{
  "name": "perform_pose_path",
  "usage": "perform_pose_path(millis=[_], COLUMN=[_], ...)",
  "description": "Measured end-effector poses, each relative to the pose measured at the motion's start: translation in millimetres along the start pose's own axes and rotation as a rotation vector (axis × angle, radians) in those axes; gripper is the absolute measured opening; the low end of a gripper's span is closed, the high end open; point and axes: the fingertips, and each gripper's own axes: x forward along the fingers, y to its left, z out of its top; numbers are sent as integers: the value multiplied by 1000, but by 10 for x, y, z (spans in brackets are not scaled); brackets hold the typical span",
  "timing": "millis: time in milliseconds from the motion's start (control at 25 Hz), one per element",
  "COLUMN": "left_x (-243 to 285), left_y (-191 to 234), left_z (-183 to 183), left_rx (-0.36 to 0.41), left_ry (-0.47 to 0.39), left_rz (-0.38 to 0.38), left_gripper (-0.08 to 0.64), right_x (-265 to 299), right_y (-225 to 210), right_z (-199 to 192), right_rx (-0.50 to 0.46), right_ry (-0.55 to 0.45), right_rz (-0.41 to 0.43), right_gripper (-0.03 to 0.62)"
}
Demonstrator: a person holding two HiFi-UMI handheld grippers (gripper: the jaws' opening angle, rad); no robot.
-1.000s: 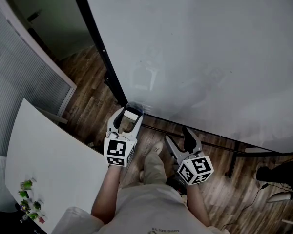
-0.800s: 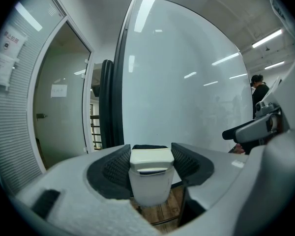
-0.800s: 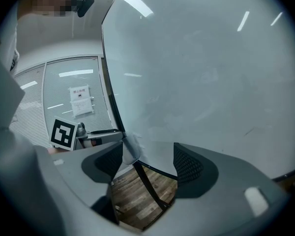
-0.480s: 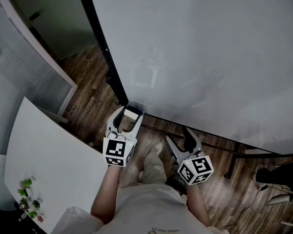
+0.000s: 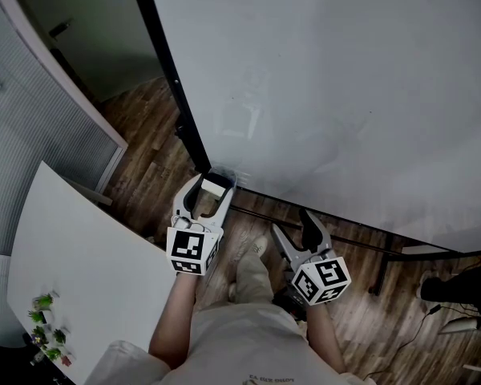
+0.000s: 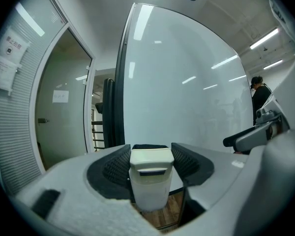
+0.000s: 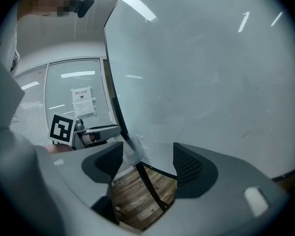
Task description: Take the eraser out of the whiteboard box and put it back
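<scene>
The eraser was seen clamped at its cream upper part between the dark ribbed pads of the left gripper, whose jaws were set at a middling width and closed against its two sides. Its lower part appeared to be seated in the whiteboard box, a clear holder fixed at the lower left corner of the board's dark frame, so the task's thing was judged to be in the box and in the grip at once. The step in hand was taken to be the grasp at the box; whether it belonged to the taking out or to the putting back could not be told. If the eraser was to be drawn out, a straight lift clear of the box walls would be called for; if it had been returned, only a widening of the jaws. The right gripper was held just beside, its jaws wide apart with nothing between them but the wooden floor below. Beyond stood the whiteboard, bare of writing. One eraser, one box, two grippers and one board were counted, with one white table off to the left.
</scene>
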Motion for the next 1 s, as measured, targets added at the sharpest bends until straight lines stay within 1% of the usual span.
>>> perform_pose_path(millis=[760,1000], left_x=[-207,-275], left_y=[-30,-38], left_z=[217,321], left_rx=[22,23], left_ry=[-51,-84], left_rz=[14,18], left_gripper=[256,256], right_x=[-166,-225], right_y=[92,122], right_z=[79,118], right_rx=[-10,-16], right_ry=[-38,-49], right_rz=[-6,-6], right_gripper=[322,321])
